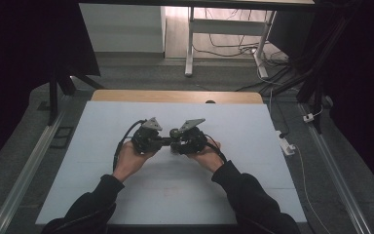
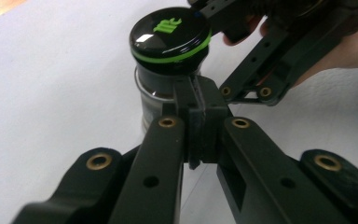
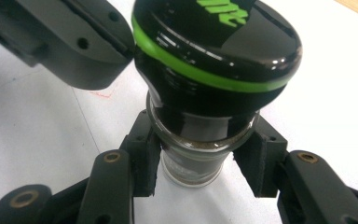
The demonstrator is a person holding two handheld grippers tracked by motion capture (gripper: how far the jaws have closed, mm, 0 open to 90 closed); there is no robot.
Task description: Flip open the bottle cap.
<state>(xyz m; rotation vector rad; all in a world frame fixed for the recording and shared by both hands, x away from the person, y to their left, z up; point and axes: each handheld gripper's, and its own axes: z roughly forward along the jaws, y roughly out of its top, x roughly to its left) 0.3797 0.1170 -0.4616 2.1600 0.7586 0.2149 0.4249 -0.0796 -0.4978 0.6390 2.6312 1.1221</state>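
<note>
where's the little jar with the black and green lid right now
The jar stands near the middle of the white table, between the two grippers. The right gripper has its jaws around the glass body, and the left gripper sits shut beside it.

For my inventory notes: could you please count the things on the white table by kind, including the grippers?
Small glass jar with a glossy black lid and green ring: 1
Black hand-held two-jaw grippers: 2, the left gripper and the right gripper
Total: 3
</note>
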